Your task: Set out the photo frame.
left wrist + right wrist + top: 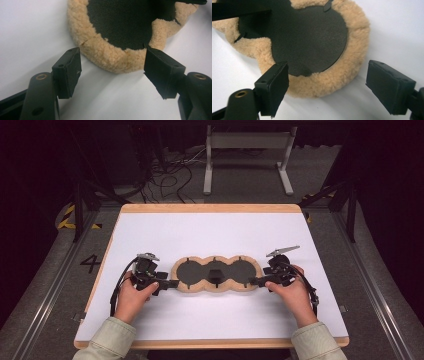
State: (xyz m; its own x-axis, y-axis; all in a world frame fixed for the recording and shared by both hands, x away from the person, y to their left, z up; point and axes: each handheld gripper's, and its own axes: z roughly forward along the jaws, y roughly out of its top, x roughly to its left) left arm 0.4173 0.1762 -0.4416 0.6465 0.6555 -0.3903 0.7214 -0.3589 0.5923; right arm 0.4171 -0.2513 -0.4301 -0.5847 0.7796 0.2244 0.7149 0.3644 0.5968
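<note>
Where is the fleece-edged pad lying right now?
In the high view the pad lies flat at the middle of the white table, nearer the person's edge, stretched between the left gripper and the right gripper, one open at each end.

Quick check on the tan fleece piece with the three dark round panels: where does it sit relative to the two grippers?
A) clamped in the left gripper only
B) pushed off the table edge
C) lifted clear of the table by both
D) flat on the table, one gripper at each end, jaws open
D: the fleece piece lies flat on the white table, with the left gripper and right gripper at its two ends, jaws apart and off the fleece.
</note>
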